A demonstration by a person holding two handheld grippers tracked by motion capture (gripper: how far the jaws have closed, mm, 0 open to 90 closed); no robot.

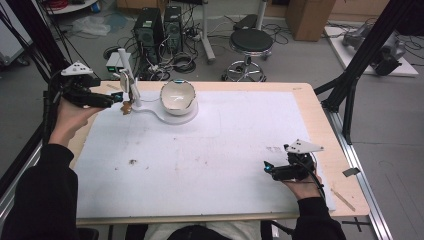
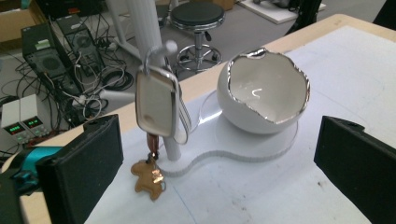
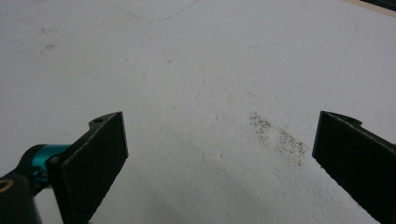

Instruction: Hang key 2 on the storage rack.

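A white stand (image 1: 172, 118) with a thin post (image 1: 134, 90) sits at the back left of the table. On it rests a white eggshell-shaped bowl (image 1: 177, 97) (image 2: 265, 98) with a jagged silver rim. A silver-framed tag (image 2: 156, 103) hangs from the post's hook, and a brown bear-shaped charm (image 2: 148, 179) dangles below it, touching the mat. My left gripper (image 1: 119, 98) (image 2: 217, 175) is open, just left of the tag and charm, holding nothing. My right gripper (image 1: 267, 167) (image 3: 219, 165) is open low over the bare white mat (image 1: 200, 160) near the front right.
A stool (image 1: 251, 42), computer towers (image 1: 150, 27) and tangled cables lie on the floor beyond the table's far edge. Black frame struts (image 1: 357, 65) rise at the right. A dark smudge (image 3: 278, 137) marks the mat ahead of the right gripper.
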